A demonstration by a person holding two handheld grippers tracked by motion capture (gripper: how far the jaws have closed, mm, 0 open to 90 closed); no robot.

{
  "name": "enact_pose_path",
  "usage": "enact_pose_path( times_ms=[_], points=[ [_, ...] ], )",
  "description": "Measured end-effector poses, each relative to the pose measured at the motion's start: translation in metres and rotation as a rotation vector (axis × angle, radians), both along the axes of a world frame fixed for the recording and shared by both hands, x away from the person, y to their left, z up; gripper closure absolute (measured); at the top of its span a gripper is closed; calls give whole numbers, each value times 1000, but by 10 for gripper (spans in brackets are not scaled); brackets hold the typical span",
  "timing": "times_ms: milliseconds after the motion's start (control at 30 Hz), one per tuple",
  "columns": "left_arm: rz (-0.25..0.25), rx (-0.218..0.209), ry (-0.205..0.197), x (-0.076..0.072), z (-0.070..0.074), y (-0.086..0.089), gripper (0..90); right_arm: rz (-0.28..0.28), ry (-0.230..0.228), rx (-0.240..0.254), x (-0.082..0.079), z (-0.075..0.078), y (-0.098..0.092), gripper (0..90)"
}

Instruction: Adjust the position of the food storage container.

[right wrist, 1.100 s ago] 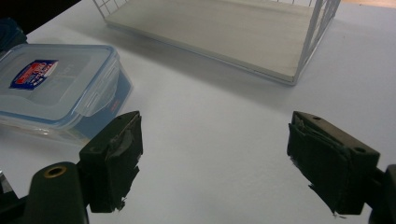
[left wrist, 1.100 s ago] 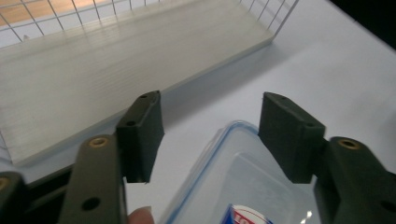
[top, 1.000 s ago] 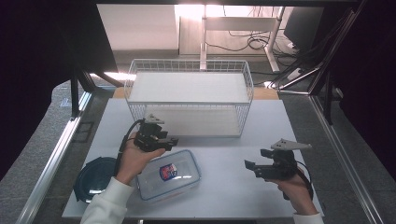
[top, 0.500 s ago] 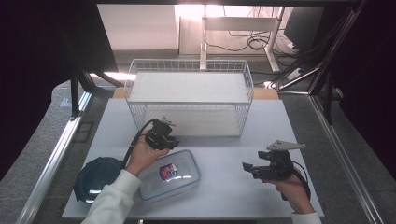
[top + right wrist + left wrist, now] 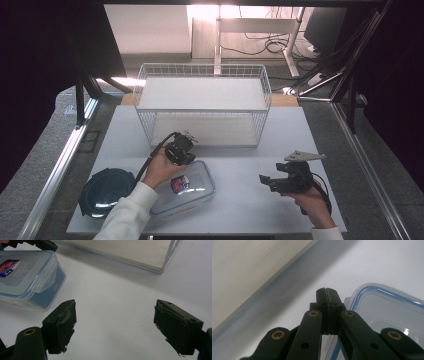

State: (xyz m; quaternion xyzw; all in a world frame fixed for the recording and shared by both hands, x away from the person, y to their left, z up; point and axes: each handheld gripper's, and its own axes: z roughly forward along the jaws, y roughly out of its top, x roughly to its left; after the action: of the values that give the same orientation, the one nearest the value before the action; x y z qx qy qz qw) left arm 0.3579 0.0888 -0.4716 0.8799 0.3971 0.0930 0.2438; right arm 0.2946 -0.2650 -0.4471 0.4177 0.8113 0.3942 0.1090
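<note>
Two tools and three items on one white worktop (image 5: 240, 200).

High view: clear plastic container (image 5: 187, 187) with blue-rimmed lid and a label, lying at front left of the worktop. Left tool (image 5: 181, 149) held at the container's far edge, just beside it; contact cannot be told from here. Dark round lidded bowl (image 5: 106, 191) to the left of the container, at the worktop's left edge. White wire basket (image 5: 202, 107) at the back, middle of the worktop, well apart from the right tool (image 5: 267, 180). Right tool held low over the right front of the worktop, pointing left toward the container, apart from it.

Left gripper view: left tool (image 5: 327, 293), jaws having just closed fully, pad against pad, nothing between them. Tips over bare worktop, close beside the container's (image 5: 387, 312) blue-rimmed corner.

Right gripper view: right tool (image 5: 115, 322), jaws wide apart, nothing between them, bare worktop below. Container (image 5: 27, 277) at upper left, side latch facing the tool. Basket (image 5: 150, 255) base at top.
</note>
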Motion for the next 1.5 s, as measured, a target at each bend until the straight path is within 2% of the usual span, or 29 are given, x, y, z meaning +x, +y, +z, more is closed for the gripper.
enact_pose_path(
  times_ms=[133,267,367,433,600,633,700,800,867,967,1000,1033,1067,1100,1133,1167,1200,1267,1367,1400,1467,1500],
  points=[
    [2,-8,3,1,-1,-2,900,2,1,-2,1,-2,1,178],
    [-26,0,13,0,0,-7,900,1,9,-5,1,-4,2,178],
    [-31,-14,12,-2,-1,-14,900,1,9,-9,2,-5,2,178],
    [-52,4,14,-3,0,-17,900,1,10,-11,2,-6,3,178],
    [-75,-2,20,-8,0,-26,900,-1,4,-12,2,-6,3,178],
    [-99,2,21,-10,0,-31,900,-2,2,-10,2,-6,3,178],
    [-111,2,21,-13,0,-35,900,-5,4,-13,2,-7,3,178],
    [-117,-1,22,-14,0,-38,900,-7,4,-12,2,-7,3,178],
    [-105,-18,22,-14,2,-36,900,-8,4,-13,2,-8,3,178],
    [-54,-45,-11,-16,12,-24,900,-11,1,-11,1,-7,2,178],
    [-54,-45,-11,-16,12,-24,900,-13,1,-9,1,-7,2,178],
    [-11,-102,-28,-22,24,-10,900,-13,-1,-8,1,-6,2,178],
    [-11,-102,-28,-22,24,-10,900,-13,-4,-8,1,-6,1,178],
    [16,-188,-42,-35,37,9,900,-16,-9,-5,1,-6,1,178],
    [16,-188,-42,-35,37,9,900,-18,-11,-4,0,-6,1,178],
    [50,-207,-69,-49,46,26,900,-18,-14,-5,0,-5,1,178],
    [66,-218,-76,-56,49,35,897,-18,-14,-5,-1,-5,1,178],
    [107,-210,-97,-70,51,50,885,-18,-15,-6,-1,-5,2,178],
    [169,-199,-104,-88,48,71,885,-18,-14,-9,-1,-5,3,179],
    [188,-220,-102,-94,46,78,889,-16,-14,-11,-1,-5,4,179],
    [193,-271,-98,-107,42,90,900,-12,-16,-9,-1,-5,4,178],
    [201,-279,-100,-113,41,95,900,-7,-18,-5,-1,-5,5,178]
  ],
)
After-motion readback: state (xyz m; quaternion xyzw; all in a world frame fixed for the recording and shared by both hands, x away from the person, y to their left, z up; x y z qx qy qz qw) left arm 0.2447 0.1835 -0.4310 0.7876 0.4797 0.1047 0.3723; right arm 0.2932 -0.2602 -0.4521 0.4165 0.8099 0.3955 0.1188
